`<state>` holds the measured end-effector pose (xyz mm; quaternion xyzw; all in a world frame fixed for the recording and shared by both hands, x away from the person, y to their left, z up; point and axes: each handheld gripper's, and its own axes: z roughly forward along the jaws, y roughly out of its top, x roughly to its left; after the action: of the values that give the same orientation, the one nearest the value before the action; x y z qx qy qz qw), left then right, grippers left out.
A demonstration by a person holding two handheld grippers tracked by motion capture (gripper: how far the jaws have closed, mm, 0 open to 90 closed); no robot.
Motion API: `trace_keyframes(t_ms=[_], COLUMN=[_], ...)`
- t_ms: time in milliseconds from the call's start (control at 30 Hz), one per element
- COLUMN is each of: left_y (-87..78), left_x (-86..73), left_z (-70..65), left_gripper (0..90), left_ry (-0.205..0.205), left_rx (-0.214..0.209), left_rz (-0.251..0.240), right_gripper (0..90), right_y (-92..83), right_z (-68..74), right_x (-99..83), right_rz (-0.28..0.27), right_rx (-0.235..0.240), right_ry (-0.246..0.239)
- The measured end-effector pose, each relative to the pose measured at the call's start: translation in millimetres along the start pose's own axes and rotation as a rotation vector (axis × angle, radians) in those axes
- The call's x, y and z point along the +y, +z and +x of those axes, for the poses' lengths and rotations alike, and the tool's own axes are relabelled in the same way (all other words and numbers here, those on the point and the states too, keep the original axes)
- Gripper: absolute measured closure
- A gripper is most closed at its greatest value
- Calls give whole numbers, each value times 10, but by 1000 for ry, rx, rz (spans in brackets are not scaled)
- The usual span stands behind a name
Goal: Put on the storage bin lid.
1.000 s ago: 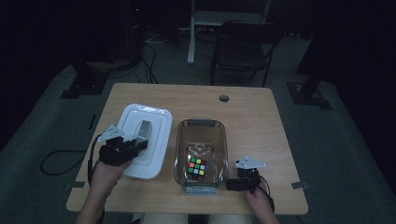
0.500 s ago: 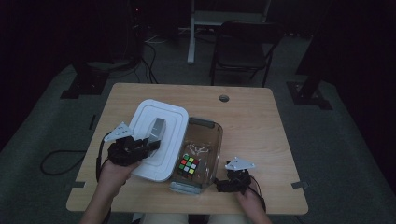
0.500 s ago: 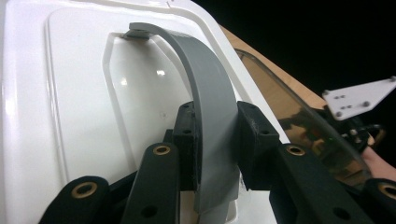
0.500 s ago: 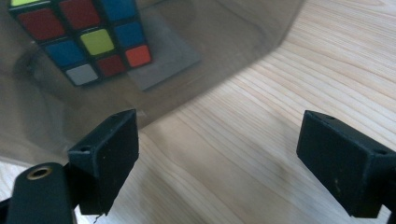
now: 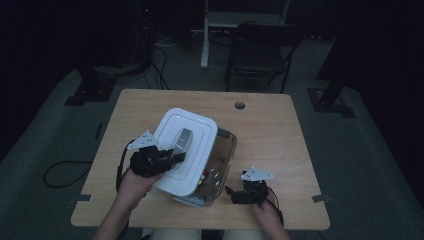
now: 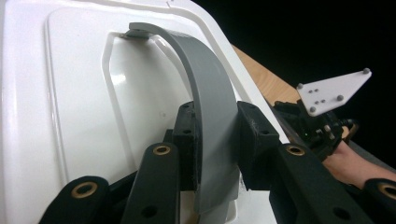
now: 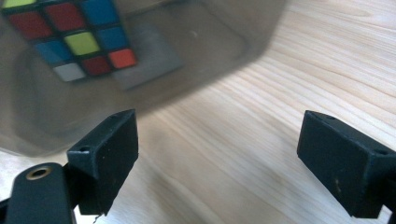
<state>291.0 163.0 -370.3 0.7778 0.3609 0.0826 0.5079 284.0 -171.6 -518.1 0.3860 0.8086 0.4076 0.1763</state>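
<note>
In the high view, the left tongs (image 5: pixel 172 157) hold the white lid (image 5: pixel 186 150) tilted over the clear box (image 5: pixel 222 160) on the table (image 5: pixel 280 130). In the left gripper view, both pads clamp the lid's grey handle (image 6: pixel 210 116). In the right gripper view, the right tongs (image 7: pixel 217 158) stand wide apart beside the box, with the colour cube (image 7: pixel 70 37) inside it.

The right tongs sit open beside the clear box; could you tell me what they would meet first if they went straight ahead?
Most likely the clear box wall, with the puzzle cube behind it; depth is hard to judge.
</note>
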Motion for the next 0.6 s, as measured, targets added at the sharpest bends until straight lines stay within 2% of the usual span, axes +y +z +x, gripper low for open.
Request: trace_keyframes(t_ms=[133, 200, 300, 367, 500, 600], left_y=[41, 52, 58, 66, 110, 161], left_x=[5, 12, 27, 34, 28, 19], left_z=[-16, -10, -7, -5, 21, 41], left_gripper=[725, 724, 725, 725, 725, 725], left_ry=[0, -10, -11, -5, -2, -4], left_rx=[-14, -24, -40, -42, -51, -77], left_rz=[5, 1, 2, 9, 27, 38], right_gripper=[125, 126, 126, 126, 125, 126], right_y=[-18, 11, 95, 150, 244, 273], right_z=[-26, 20, 136, 207, 262, 291], right_x=[-1, 11, 48, 74, 127, 145], right_rz=[-5, 0, 22, 37, 37, 37], right_rx=[0, 10, 24, 15, 41, 38], right_ry=[17, 5, -37, -66, -56, -70])
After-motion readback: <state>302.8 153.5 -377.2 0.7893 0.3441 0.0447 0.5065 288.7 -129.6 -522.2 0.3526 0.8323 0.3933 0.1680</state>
